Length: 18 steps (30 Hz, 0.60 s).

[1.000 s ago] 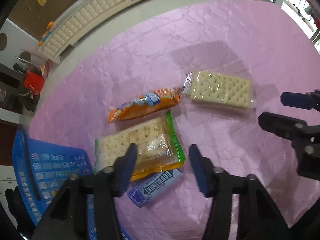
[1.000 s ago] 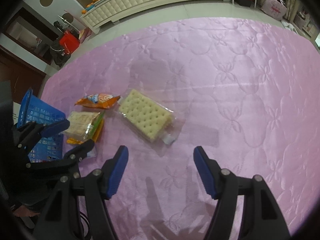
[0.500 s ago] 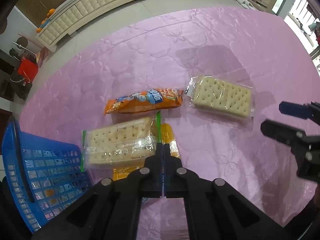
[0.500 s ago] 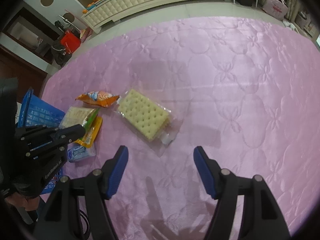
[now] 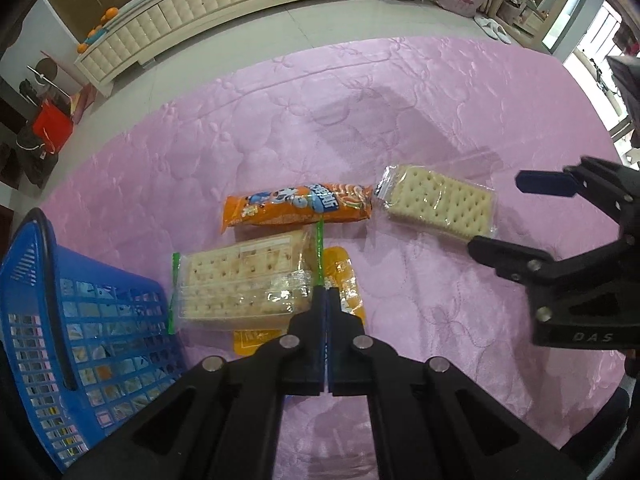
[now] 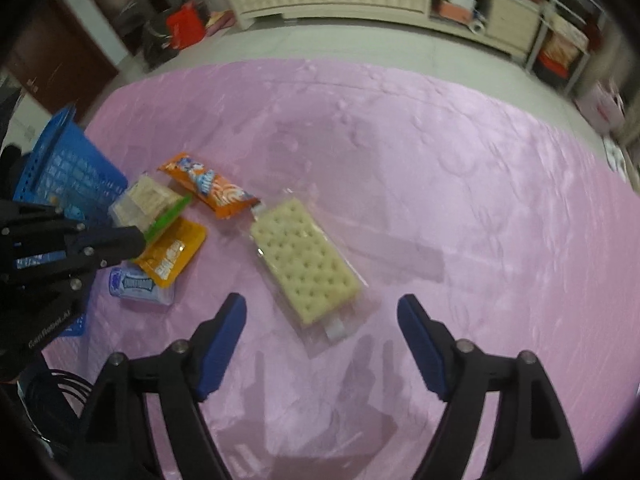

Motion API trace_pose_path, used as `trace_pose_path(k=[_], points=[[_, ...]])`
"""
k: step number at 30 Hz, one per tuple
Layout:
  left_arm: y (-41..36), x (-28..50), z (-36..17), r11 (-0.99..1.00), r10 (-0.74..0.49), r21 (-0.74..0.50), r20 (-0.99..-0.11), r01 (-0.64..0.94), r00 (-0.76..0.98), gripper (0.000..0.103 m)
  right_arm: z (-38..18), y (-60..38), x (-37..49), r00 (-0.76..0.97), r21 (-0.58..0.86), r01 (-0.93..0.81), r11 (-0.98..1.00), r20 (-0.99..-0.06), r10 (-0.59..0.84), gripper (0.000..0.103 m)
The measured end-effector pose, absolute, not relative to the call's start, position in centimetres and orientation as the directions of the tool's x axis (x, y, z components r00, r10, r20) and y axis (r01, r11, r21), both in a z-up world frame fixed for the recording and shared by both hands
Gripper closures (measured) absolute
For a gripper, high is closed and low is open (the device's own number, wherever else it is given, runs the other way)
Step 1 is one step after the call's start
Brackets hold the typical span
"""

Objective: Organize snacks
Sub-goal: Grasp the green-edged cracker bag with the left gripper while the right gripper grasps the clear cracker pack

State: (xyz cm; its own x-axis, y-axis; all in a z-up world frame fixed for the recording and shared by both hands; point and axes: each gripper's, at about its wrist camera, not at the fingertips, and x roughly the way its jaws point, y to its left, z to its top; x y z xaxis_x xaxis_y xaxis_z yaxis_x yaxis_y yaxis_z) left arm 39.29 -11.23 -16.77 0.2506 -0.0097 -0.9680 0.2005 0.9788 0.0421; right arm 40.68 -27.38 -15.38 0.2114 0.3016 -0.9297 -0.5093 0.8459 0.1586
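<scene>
My left gripper [image 5: 325, 300] is shut on the green-edged end of a clear cracker pack [image 5: 240, 280] and holds it just above the pink table; the pack also shows in the right wrist view [image 6: 148, 200]. Under it lies a yellow-orange packet [image 6: 172, 252], with a blue gum pack [image 6: 140, 286] beside it. An orange snack bar [image 5: 296, 208] lies behind. A second clear cracker pack [image 6: 304, 260] lies just ahead of my right gripper [image 6: 322, 344], which is open and empty. A blue basket [image 5: 80, 320] stands at the left.
The pink quilted tablecloth [image 5: 400, 120] covers the round table. My right gripper also shows at the right of the left wrist view [image 5: 504, 216]. Beyond the far edge are floor and a cream cabinet [image 5: 180, 24].
My left gripper went from open to shut on the green-edged cracker pack and lifted it, uncovering the yellow-orange packet. My right gripper moved nearer to the second cracker pack.
</scene>
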Motion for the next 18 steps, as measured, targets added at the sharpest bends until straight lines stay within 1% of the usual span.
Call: trace_pose_path(k=[7, 10, 14, 15, 16, 17, 18], points=[[-11.1, 39.3, -17.0, 0.978, -0.014, 0.040, -0.967, 0.205, 0.256, 0.103, -17.5, -24.7, 42.0, 0.159, 0.098, -0.598, 0.796, -0.958, 0.238, 0.018], [-11.3, 39.2, -17.0, 0.978, -0.014, 0.040, -0.966, 0.206, 0.257, 0.103, -18.1, -23.6, 42.0, 0.176, 0.049, -0.635, 0.771, -0.963, 0.206, 0.018], [-11.2, 39.1, -17.1, 0.978, -0.021, 0.034, -0.966, 0.207, 0.256, 0.103, -18.3, -22.6, 41.8, 0.188, 0.029, -0.652, 0.758, -0.962, 0.199, 0.019], [-11.1, 39.0, -17.2, 0.978, -0.023, 0.032, -0.966, 0.206, 0.256, 0.103, -18.4, -22.5, 41.8, 0.190, 0.027, -0.654, 0.756, -0.962, 0.198, 0.020], [-11.1, 39.0, -17.2, 0.978, -0.024, 0.031, -0.966, 0.205, 0.258, 0.103, -18.5, -22.2, 41.6, 0.191, 0.022, -0.658, 0.752, -0.962, 0.196, 0.026], [-11.0, 38.9, -17.2, 0.978, -0.024, 0.031, -0.965, 0.204, 0.260, 0.103, -18.6, -21.9, 41.5, 0.203, 0.004, -0.659, 0.752, -0.962, 0.184, 0.028], [-11.0, 38.9, -17.1, 0.979, -0.025, 0.030, -0.965, 0.203, 0.262, 0.103, -18.6, -21.8, 41.1, 0.216, -0.013, -0.658, 0.753, -0.961, 0.173, 0.034]])
